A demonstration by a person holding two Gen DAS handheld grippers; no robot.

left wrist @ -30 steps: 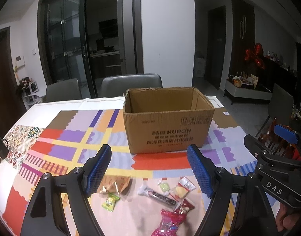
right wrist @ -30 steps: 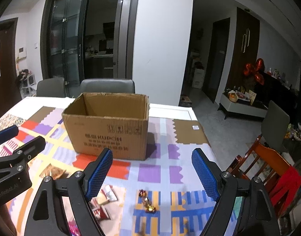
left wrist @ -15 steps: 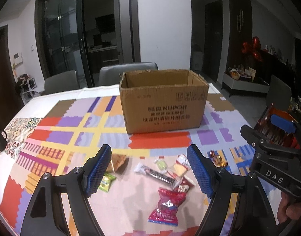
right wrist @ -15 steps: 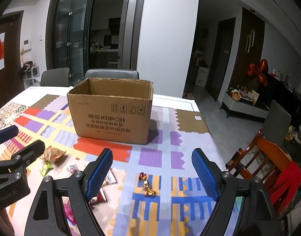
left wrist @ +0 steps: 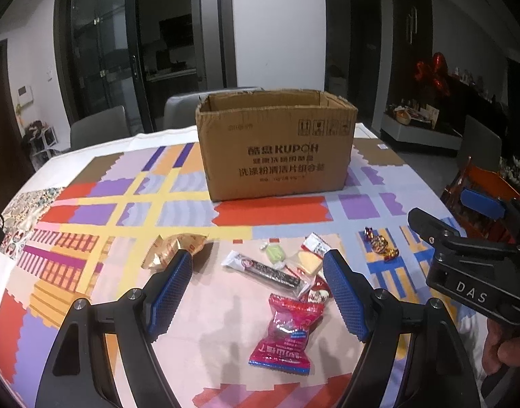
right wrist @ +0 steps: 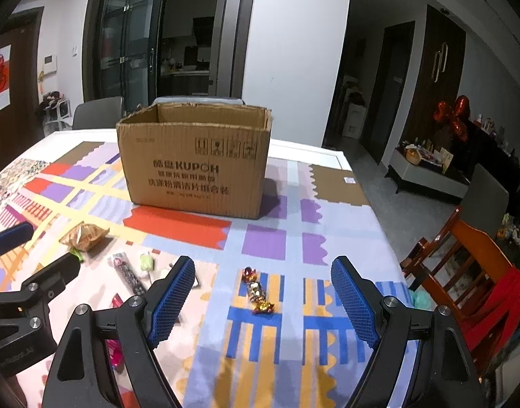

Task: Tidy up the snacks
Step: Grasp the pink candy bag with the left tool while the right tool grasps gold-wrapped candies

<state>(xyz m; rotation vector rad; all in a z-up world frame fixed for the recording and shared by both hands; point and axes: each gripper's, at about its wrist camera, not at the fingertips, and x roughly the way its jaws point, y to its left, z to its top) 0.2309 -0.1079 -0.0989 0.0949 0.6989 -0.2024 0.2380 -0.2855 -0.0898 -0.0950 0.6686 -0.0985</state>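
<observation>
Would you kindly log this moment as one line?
left gripper: open, empty | right gripper: open, over foil candies | cardboard box: open

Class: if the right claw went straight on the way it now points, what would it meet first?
Probably the gold-and-red wrapped candies between the open right claw fingers, though depth is unclear.

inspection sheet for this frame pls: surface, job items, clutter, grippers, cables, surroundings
Surface: table under a patchwork-print tablecloth.
Job's things: open cardboard box upright; loose in front of it lie a gold packet, long dark bar, green candy, yellow snack, red pouch, foil candies.
Clutter: nothing seen.
Grippers: left gripper open, empty, over the snack cluster; right gripper open, empty, over the foil candies.
Cables: nothing seen.
Surroundings: grey chairs behind the table, wooden chair, glass doors, red balloon.
</observation>
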